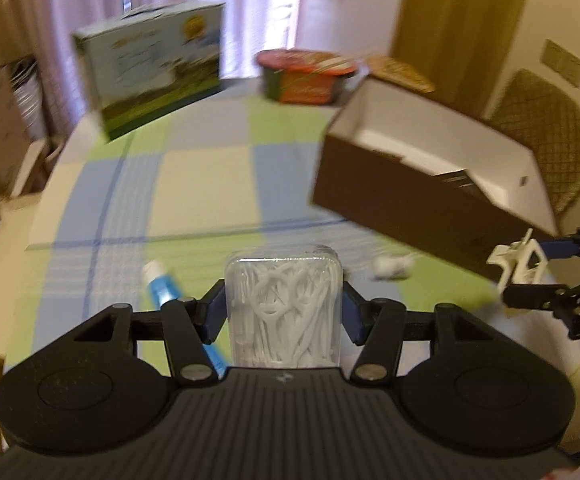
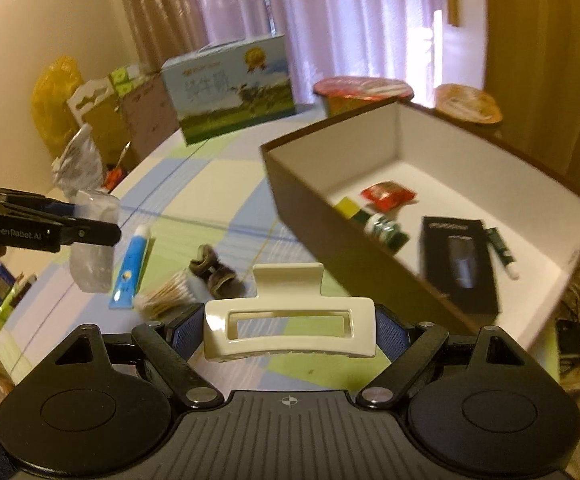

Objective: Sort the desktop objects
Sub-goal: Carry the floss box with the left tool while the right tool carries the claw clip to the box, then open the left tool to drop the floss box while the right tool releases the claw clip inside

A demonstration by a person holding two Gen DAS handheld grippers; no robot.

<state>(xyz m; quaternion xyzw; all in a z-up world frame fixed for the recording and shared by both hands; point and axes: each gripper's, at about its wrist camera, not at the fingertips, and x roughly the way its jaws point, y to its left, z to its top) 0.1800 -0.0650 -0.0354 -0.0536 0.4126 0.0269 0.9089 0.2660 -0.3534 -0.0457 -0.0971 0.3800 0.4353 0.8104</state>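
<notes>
The left gripper (image 1: 283, 312) had its blue pads (image 1: 214, 312) pinched on the sides of a clear plastic case (image 1: 283, 304) stuffed with white floss picks, gripped low so most of the case stuck out ahead of the jaws. The right gripper (image 2: 287, 328) was spread much wider, clamped end to end on a cream hair clip (image 2: 287, 330), probably because the clip is long and gives nothing better to squeeze.

Both looked lifted clear of the checked tablecloth (image 1: 193, 184), and the brown box (image 2: 370, 216) with the white inside sat just to the right and a bit farther off. That seemed to be the drop spot, since a red packet (image 2: 388, 194), a green bottle (image 2: 384, 228) and a black carton (image 2: 458, 264) already lay in it.

Left on the cloth: a blue tube (image 2: 131, 268), a bunch of cotton swabs (image 2: 165, 298) and a small dark clip (image 2: 215, 274), all near each other.
</notes>
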